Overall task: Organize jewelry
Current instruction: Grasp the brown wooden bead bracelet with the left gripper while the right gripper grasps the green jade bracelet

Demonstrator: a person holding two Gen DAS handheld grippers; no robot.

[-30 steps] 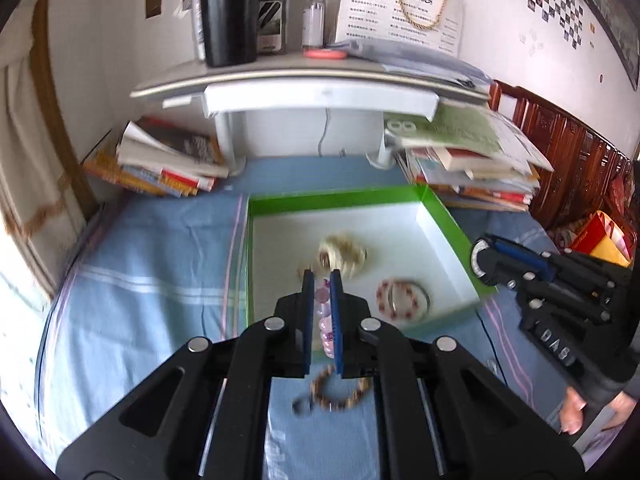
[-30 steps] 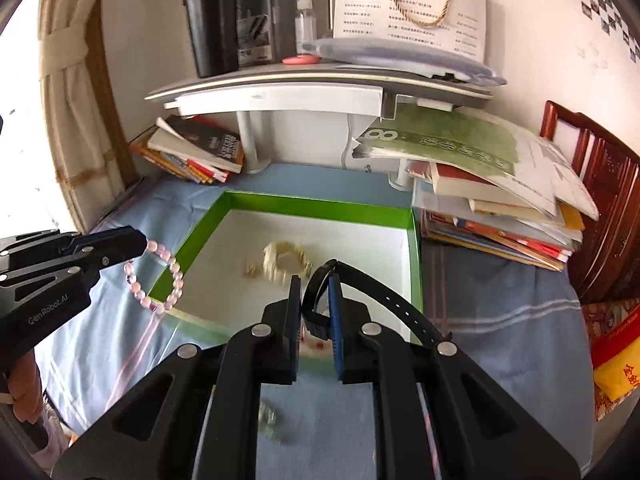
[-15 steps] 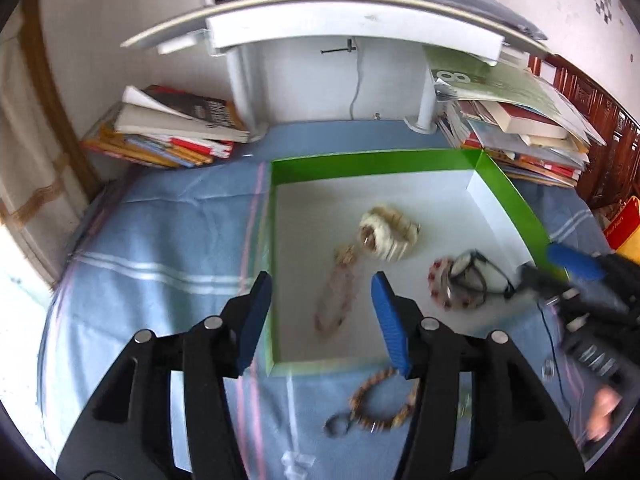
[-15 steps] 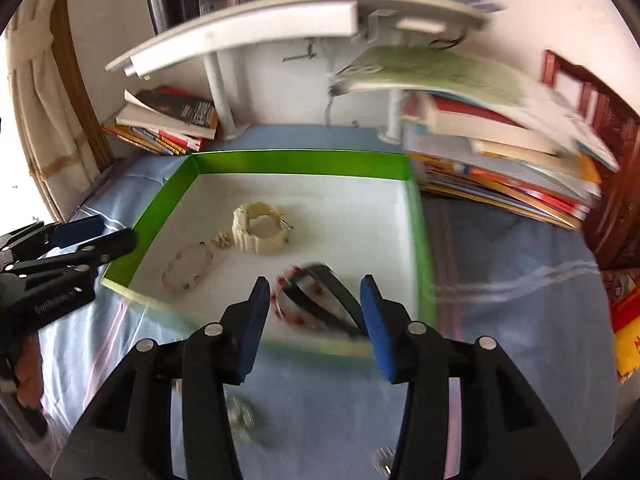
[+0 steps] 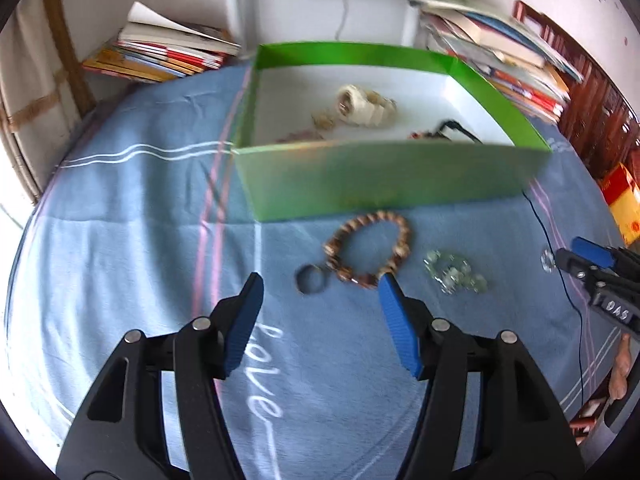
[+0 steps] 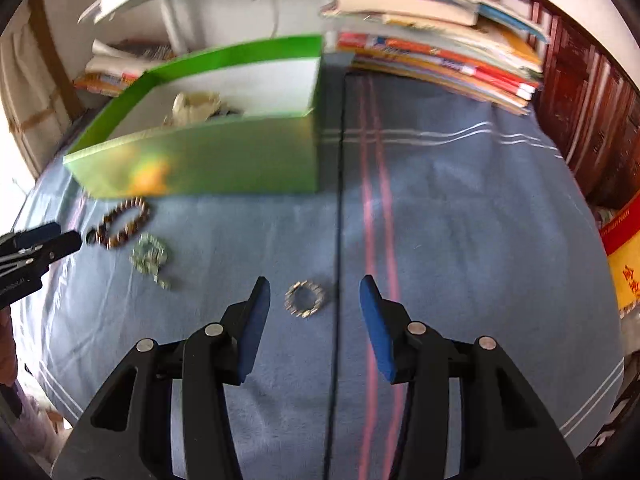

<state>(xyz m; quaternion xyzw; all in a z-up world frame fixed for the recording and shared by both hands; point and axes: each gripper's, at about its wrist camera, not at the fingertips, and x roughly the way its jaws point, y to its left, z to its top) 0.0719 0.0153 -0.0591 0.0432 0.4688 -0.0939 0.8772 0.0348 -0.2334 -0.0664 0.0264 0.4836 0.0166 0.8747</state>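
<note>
Judging by the green box [image 5: 392, 184] on the table [image 5: 120, 208], we are past halfway: about four pieces lie inside, blurred, and three wait on the cloth in front. We count one wooden bead bracelet [image 5: 370, 248], one pale green chain [image 5: 454, 272], one small sparkly ring [image 6: 305, 299]. Our left hand-held gripper [image 5: 320, 308] and right hand-held gripper [image 6: 314, 308] have just been opening, jaws apart, nothing held

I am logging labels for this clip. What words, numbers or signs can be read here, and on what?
"love": white script on the blue cloth, left wrist view.
"DAS": white letters on the right gripper, partly cut off.
White print on the left gripper: too blurred.
Red characters on the yellow box: too blurred.
Book spines: unreadable.
</note>
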